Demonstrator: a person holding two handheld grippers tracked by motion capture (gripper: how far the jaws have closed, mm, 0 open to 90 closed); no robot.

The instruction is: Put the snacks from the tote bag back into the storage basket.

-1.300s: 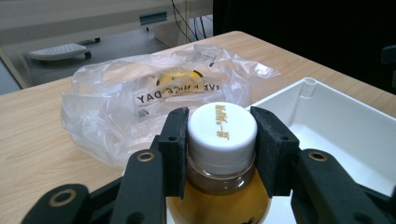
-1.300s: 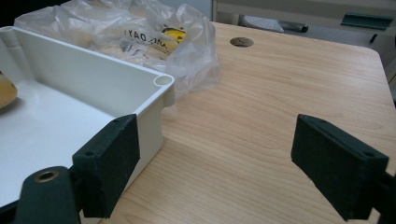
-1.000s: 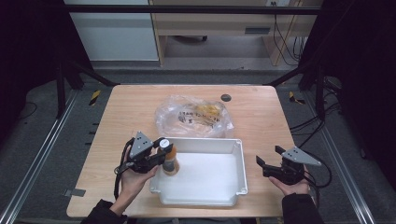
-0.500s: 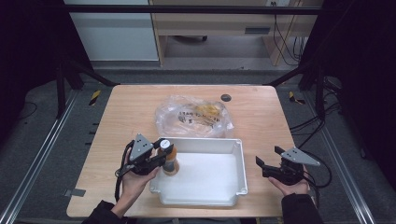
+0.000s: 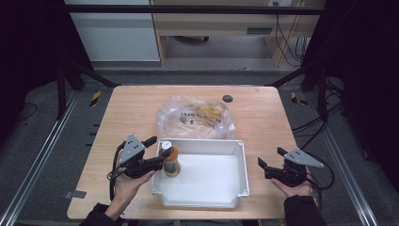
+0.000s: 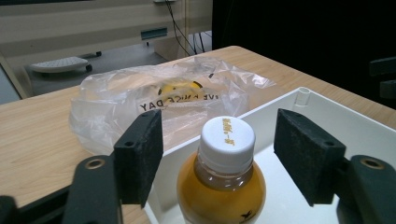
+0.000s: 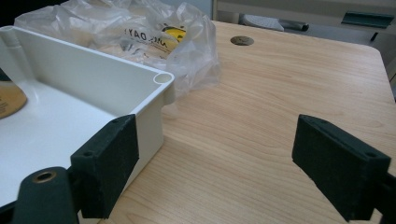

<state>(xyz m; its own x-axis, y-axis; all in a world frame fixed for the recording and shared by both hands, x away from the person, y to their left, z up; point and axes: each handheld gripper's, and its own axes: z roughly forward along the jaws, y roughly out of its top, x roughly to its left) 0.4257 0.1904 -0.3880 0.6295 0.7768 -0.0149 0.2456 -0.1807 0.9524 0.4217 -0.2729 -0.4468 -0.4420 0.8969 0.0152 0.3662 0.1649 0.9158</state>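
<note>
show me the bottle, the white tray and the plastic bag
bottle [image 6: 227, 138], left gripper view, on its white cap
white tray [image 5: 242, 162], high view, on its right rim
plastic bag [image 5: 195, 117], high view, on the clear film at its middle

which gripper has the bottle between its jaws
The left gripper: its open jaws flank the orange drink bottle standing in the white tray. The right gripper has only bare table between its jaws.
</note>
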